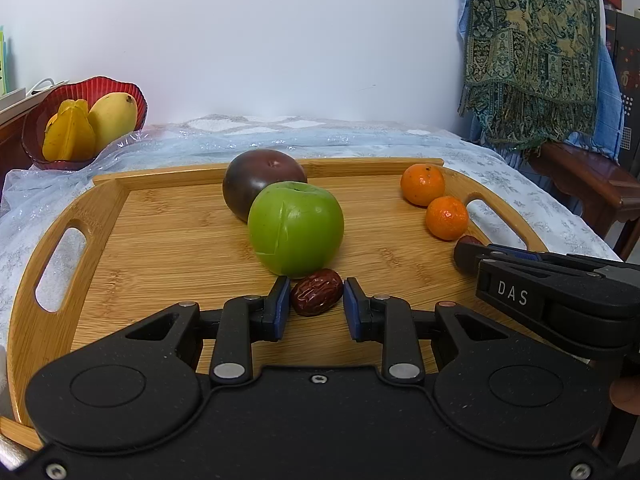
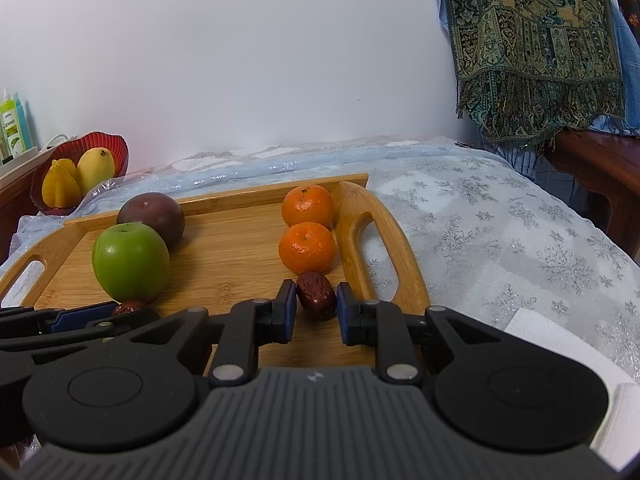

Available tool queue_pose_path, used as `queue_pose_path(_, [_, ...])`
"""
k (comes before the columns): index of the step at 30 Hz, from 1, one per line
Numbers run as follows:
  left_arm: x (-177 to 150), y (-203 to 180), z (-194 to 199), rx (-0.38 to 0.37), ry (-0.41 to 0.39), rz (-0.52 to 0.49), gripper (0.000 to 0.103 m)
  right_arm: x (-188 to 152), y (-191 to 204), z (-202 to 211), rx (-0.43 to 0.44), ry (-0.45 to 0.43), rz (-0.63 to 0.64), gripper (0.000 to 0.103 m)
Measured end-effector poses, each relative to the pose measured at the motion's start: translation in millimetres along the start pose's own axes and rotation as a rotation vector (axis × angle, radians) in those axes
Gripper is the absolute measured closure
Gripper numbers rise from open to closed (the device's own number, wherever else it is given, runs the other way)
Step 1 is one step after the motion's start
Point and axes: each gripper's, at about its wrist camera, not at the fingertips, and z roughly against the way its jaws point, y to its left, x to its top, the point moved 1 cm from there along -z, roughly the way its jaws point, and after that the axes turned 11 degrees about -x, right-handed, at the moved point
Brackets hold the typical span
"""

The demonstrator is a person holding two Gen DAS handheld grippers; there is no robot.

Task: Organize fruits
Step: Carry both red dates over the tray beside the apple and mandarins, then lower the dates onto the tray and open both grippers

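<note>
On the bamboo tray (image 1: 168,240), each parted gripper, left (image 1: 316,304) and right (image 2: 316,306), is fronted by an ungripped date, crowded behind by green apple (image 1: 296,228) and tangerines (image 2: 306,246).

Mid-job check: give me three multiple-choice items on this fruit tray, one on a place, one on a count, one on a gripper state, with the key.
1. Where does the wrinkled dark red date by the left gripper lie?
A. in the red bowl
B. on the wooden tray, in front of the green apple
C. on the tablecloth

2. How many small orange mandarins are on the bamboo tray?
A. one
B. two
C. four

3. How do the right gripper's blue pads stand to the second dark red date?
A. one on each side of it, the date still on the tray
B. shut with nothing between
C. holding it high above the tray

Key: 1 B, it rests on the tray just before the round green apple. 2 B, the far mandarin and near mandarin sit by the right handle. 3 A, the pads flank it.
</note>
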Motion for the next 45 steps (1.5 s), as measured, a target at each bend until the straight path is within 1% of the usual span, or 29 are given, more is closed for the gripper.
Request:
queue_pose_path(3, [0.0, -0.1, 0.0, 0.0, 0.0, -0.001, 0.075, -0.3, -0.1, 0.1, 0.0, -0.001, 0.0, 0.073])
queue_pose_path(5, [0.1, -0.2, -0.1, 0.0, 0.001, -0.001, 0.076, -0.3, -0.1, 0.4, 0.003, -0.002, 0.0, 0.067])
queue_pose_path(8, [-0.3, -0.6, 0.0, -0.003, 0.003, -0.003, 0.075, -0.5, -0.7, 2.3, 0.009, -0.004, -0.004, 0.067])
queue_pose_path(12, [-1.7, -1.5, 1.5, -0.007, 0.002, -0.007, 0.069, -1.0, -1.5, 5.8, 0.01, -0.013, -0.007, 0.067])
queue_pose_path(15, [-2.5, -2.1, 2.9, -0.008, 0.004, -0.007, 0.066, -1.0, -1.9, 9.7, 0.012, -0.023, -0.008, 0.061])
queue_pose_path(16, [-2.9, -2.1, 3.7, -0.008, 0.005, -0.005, 0.065, -1.1, -2.2, 10.9, 0.013, -0.026, -0.01, 0.056])
queue_pose_path(17, [-2.9, -2.0, 3.8, -0.009, 0.005, -0.004, 0.065, -1.3, -2.7, 12.1, 0.015, -0.029, -0.013, 0.054])
queue_pose_path(21, [-5.0, -0.6, 9.6, -0.017, 0.005, 0.006, 0.06, -3.8, -4.5, 16.5, 0.007, -0.041, -0.015, 0.052])
queue_pose_path(23, [-5.9, 0.3, 13.4, -0.022, 0.002, 0.01, 0.058, -5.3, -4.7, 20.2, 0.006, -0.054, -0.013, 0.048])
queue_pose_path(24, [-6.4, 0.5, 15.6, -0.024, 0.0, 0.012, 0.056, -5.8, -4.8, 22.5, 0.005, -0.063, -0.011, 0.046])
queue_pose_path(26, [-7.9, 1.1, 20.5, -0.023, -0.003, 0.016, 0.054, -7.7, -5.0, 28.3, -0.001, -0.087, -0.004, 0.04])
queue_pose_path(29, [-11.4, 2.5, 28.4, -0.02, -0.011, 0.024, 0.05, -12.4, -6.2, 38.3, -0.015, -0.115, -0.001, 0.033])
queue_pose_path(33, [-16.3, 2.6, 39.8, -0.017, -0.029, 0.03, 0.046, -19.4, -7.4, 53.3, -0.03, -0.151, 0.009, 0.028])
queue_pose_path(37, [-20.8, 0.3, 52.0, -0.019, -0.042, 0.023, 0.042, -23.8, -5.3, 68.9, -0.045, -0.21, 0.041, 0.019])
queue_pose_path(39, [-23.6, -0.7, 59.0, -0.022, -0.049, 0.015, 0.04, -26.7, -4.2, 74.8, -0.053, -0.224, 0.048, 0.018])
queue_pose_path(42, [-27.4, -3.1, 69.6, -0.015, -0.066, -0.007, 0.038, -33.3, -4.6, 80.1, -0.05, -0.215, 0.041, 0.017])
queue_pose_path(44, [-30.5, -3.8, 75.6, -0.004, -0.081, -0.02, 0.035, -38.2, -5.6, 84.1, -0.05, -0.208, 0.035, 0.016])
queue_pose_path(45, [-32.1, -3.7, 77.8, 0.003, -0.087, -0.02, 0.029, -40.7, -6.2, 85.9, -0.051, -0.207, 0.035, 0.016])
